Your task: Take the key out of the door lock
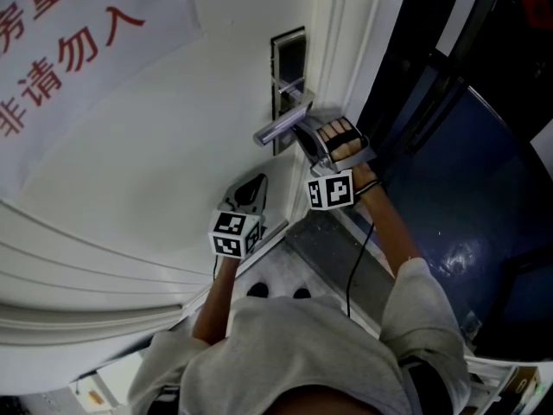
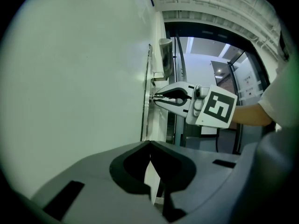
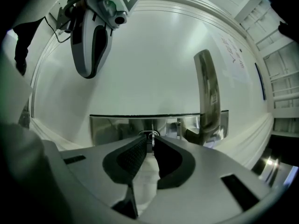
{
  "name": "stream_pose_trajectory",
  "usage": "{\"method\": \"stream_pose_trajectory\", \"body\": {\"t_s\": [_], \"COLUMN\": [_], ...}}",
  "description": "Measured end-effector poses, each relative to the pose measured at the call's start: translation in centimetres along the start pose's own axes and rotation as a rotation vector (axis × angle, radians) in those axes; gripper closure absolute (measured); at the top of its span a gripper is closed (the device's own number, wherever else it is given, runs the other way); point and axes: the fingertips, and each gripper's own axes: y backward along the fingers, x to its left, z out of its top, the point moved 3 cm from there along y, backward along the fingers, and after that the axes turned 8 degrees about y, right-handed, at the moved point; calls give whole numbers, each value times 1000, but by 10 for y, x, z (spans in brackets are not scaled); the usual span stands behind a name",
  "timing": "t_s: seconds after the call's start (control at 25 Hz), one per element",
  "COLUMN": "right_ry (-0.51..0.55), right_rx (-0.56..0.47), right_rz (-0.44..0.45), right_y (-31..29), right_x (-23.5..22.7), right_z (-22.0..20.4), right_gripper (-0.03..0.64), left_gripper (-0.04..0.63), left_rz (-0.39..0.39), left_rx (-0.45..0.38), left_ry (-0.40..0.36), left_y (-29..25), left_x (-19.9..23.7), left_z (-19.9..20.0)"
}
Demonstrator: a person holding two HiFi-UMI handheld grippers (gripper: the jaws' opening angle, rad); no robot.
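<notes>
A small metal key (image 3: 150, 135) sticks out of the steel lock plate (image 3: 112, 127) of a white door (image 1: 173, 162), just below the lever handle (image 1: 281, 130). My right gripper (image 3: 150, 143) is shut on the key's head, which sits pinched between its dark pads. The left gripper view shows the right gripper (image 2: 157, 97) side-on, with its tips at the plate. My left gripper (image 1: 257, 182) hangs lower, close to the door face and apart from the lock. Its jaws (image 2: 150, 144) are shut with nothing in them.
The lever handle (image 3: 208, 97) stands just right of the key. A paper sign with red characters (image 1: 78, 41) is stuck on the door's upper left. Past the door edge lies a dark blue floor (image 1: 471, 197) and a dark frame.
</notes>
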Motion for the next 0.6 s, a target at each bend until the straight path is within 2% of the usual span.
{"method": "stream_pose_trajectory", "body": {"t_s": [0.2,0.6], "right_ry": [8,-10], "right_rx": [1,7], "right_rz": [-17,-16], "right_y": [-1,-1], "right_x": [-4,-4], "right_z": [0,0], "right_gripper": [583,586], "left_gripper": [577,577], "left_rz": [-3,-8], "left_rx": [4,3], "left_ry": [7,-6], "left_y": [-1,0], "left_x": [-1,-4], "left_z": [-1,1]}}
